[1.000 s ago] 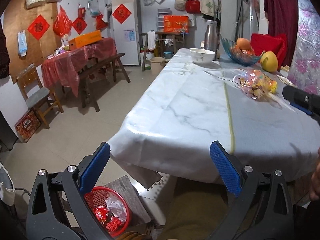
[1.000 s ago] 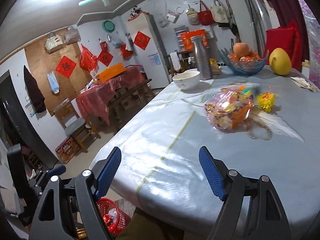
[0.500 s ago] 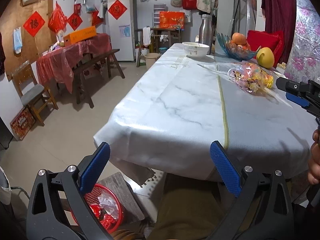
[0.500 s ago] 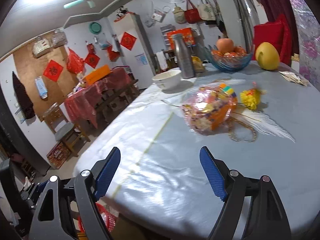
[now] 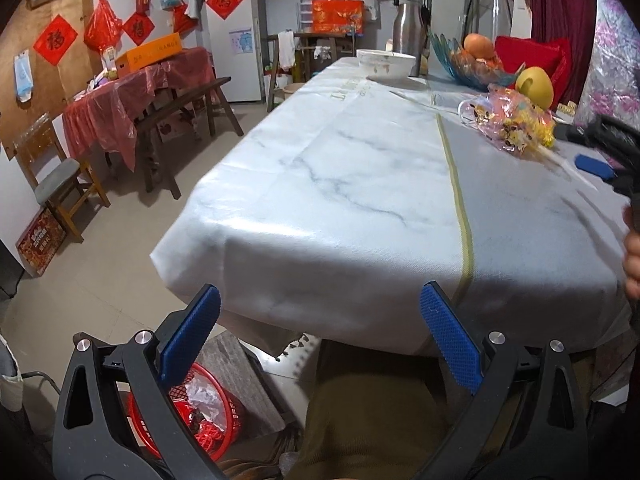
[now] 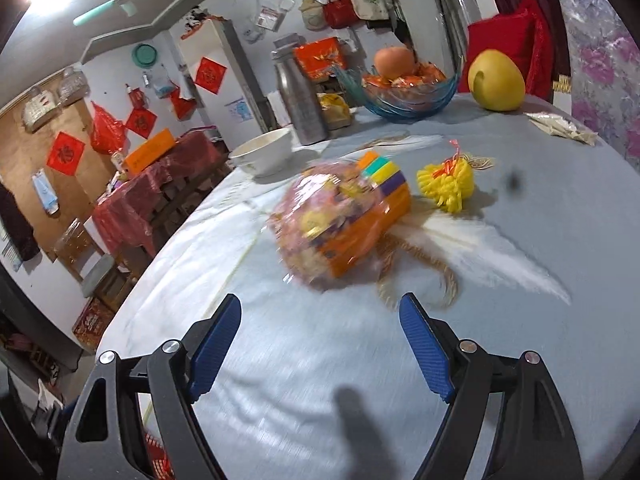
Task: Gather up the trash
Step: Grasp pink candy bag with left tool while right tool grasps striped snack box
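A crumpled clear plastic bag of colourful wrappers [image 6: 340, 224] lies on the marble-print table [image 6: 360, 380], with a yellow tassel [image 6: 446, 186], a white feather [image 6: 492, 248] and a gold cord [image 6: 416, 280] beside it. The bag also shows in the left wrist view [image 5: 508, 120]. My right gripper [image 6: 320, 320] is open, just short of the bag. My left gripper [image 5: 320, 308] is open and empty at the table's near edge. A red trash basket [image 5: 200, 416] with scraps sits on the floor below it.
A white bowl [image 6: 264, 152], a steel flask [image 6: 300, 100], a blue glass fruit bowl [image 6: 408, 92], a yellow pomelo [image 6: 496, 80] and a small packet [image 6: 560, 128] stand at the table's far end. A bench [image 5: 180, 108], a red-covered table and a chair [image 5: 56, 176] are left.
My right gripper has moved forward over the table toward the bag, which looks larger and closer. My left gripper has drawn back and down at the table edge.
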`<action>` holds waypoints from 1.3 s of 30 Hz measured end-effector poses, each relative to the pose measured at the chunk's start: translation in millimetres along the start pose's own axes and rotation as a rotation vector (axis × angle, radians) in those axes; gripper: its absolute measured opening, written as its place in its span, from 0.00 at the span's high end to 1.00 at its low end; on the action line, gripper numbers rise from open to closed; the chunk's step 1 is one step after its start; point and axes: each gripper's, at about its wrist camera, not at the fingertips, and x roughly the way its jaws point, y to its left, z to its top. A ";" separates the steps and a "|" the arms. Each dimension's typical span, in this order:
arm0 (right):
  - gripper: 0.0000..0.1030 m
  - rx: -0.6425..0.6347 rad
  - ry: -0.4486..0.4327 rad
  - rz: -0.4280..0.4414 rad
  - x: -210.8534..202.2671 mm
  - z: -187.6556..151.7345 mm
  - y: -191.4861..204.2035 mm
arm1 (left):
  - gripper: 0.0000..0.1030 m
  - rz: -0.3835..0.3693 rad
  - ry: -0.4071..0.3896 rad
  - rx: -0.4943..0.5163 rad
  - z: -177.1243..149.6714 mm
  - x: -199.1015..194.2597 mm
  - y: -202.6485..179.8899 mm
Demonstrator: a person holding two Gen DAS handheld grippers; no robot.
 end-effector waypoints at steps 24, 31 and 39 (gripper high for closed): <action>0.82 -0.161 0.201 0.264 16.6 -24.9 47.7 | 0.07 -0.051 0.022 -0.029 2.8 6.3 5.5; 0.56 -0.103 0.117 0.223 1.6 -8.8 24.6 | 0.07 -0.085 0.037 -0.030 8.8 10.6 -0.1; 0.19 0.026 0.095 0.104 28.0 38.2 -14.7 | 0.07 -0.109 -0.001 0.014 47.2 18.5 -30.5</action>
